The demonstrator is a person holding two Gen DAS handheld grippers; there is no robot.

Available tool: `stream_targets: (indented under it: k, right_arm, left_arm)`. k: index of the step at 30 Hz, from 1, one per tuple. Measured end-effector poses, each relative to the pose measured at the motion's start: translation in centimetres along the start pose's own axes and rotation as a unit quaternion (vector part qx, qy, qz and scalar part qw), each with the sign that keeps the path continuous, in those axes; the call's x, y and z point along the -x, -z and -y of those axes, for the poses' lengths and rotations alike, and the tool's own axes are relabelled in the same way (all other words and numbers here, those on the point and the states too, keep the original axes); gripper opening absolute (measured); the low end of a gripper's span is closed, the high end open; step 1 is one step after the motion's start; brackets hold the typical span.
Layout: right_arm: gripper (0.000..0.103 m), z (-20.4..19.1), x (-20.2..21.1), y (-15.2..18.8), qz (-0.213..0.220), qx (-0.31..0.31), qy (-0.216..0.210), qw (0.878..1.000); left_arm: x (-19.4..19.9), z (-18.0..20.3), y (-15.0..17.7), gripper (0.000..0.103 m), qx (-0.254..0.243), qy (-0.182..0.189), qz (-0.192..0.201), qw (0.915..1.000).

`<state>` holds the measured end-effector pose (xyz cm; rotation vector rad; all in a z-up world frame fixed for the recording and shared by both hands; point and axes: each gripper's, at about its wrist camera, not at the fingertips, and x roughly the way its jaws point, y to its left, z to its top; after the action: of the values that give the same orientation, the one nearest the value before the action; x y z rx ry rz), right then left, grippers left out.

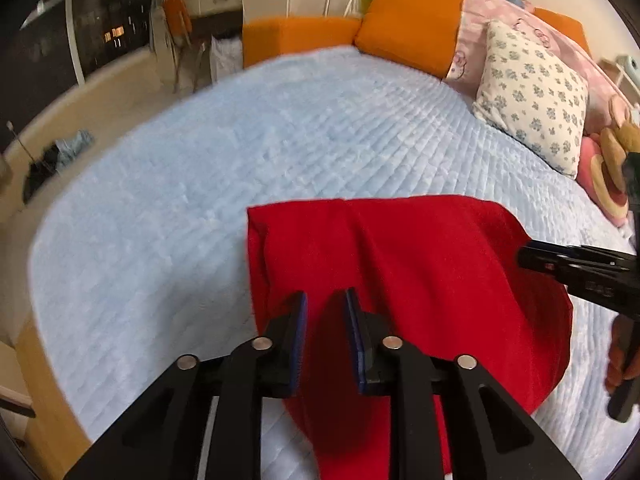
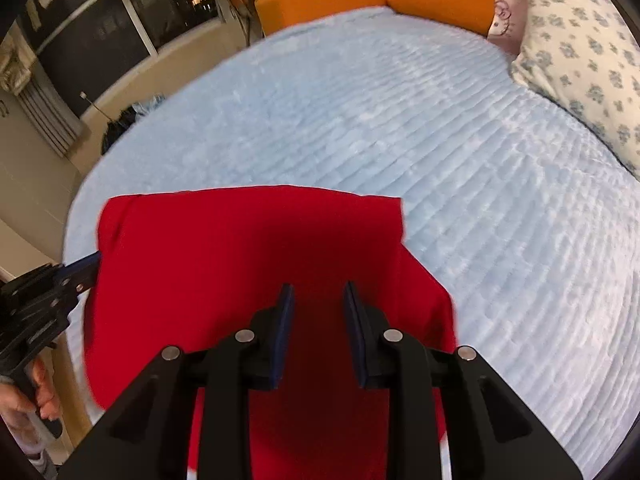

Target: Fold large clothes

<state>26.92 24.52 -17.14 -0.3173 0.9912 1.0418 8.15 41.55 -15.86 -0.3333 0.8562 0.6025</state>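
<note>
A red garment (image 1: pixel 420 272) lies folded on the pale blue bed cover (image 1: pixel 240 160), near its front edge. My left gripper (image 1: pixel 326 300) hovers over the garment's left part, open, and only the cloth lying below shows in the gap. From the right wrist view the same red garment (image 2: pixel 240 264) fills the foreground. My right gripper (image 2: pixel 318 292) is open above the garment's right part, with nothing pinched. The right gripper (image 1: pixel 524 254) reaches in from the right edge of the left wrist view. The left gripper (image 2: pixel 90 270) shows at the garment's left edge, a hand on its handle.
An orange headboard cushion (image 1: pixel 408 20) and a floral pillow (image 1: pixel 532 96) sit at the far right of the bed, with pink bedding and plush toys (image 1: pixel 612 160) beside them. A dark window (image 2: pixel 120 20) and a dark heap on the floor (image 1: pixel 40 172) are at the left.
</note>
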Motion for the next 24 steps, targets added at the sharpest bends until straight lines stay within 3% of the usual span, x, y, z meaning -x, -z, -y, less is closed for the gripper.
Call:
stream_targets:
  k: [3, 7, 13, 19, 21, 24]
  right_arm:
    - [0.027, 0.2, 2.5, 2.6, 0.01, 0.012, -0.004, 1.0]
    - [0.028, -0.2, 3.3, 6.9, -0.012, 0.052, 0.007, 0.999]
    - [0.032, 0.8, 1.4, 8.4, -0.029, 0.032, 0.004, 0.999]
    - [0.034, -0.1, 1.6, 9.0, -0.008, 0.057, 0.032, 0.998]
    - [0.039, -0.3, 2.4, 9.6, 0.007, 0.061, 0.039, 0.997]
    - [0.058, -0.9, 4.9, 11.3, 0.059, 0.056, 0.042, 0.996]
  left_arm:
    - [3.5, 1.7, 2.0, 0.036, -0.019, -0.013, 0.039, 0.999]
    - [5.5, 3.5, 4.5, 0.037, -0.032, -0.019, 0.061, 0.9974]
    - [2.5, 4.2, 6.4, 0.039, -0.016, -0.027, 0.027, 0.9992]
    - [2.1, 4.6, 7.2, 0.043, -0.003, -0.043, 0.054, 0.9976]
    - [2.5, 4.6, 7.2, 0.047, 0.001, -0.042, 0.057, 0.9975]
    - [4.5, 4.8, 8.2, 0.058, 0.004, -0.047, 0.081, 0.9956]
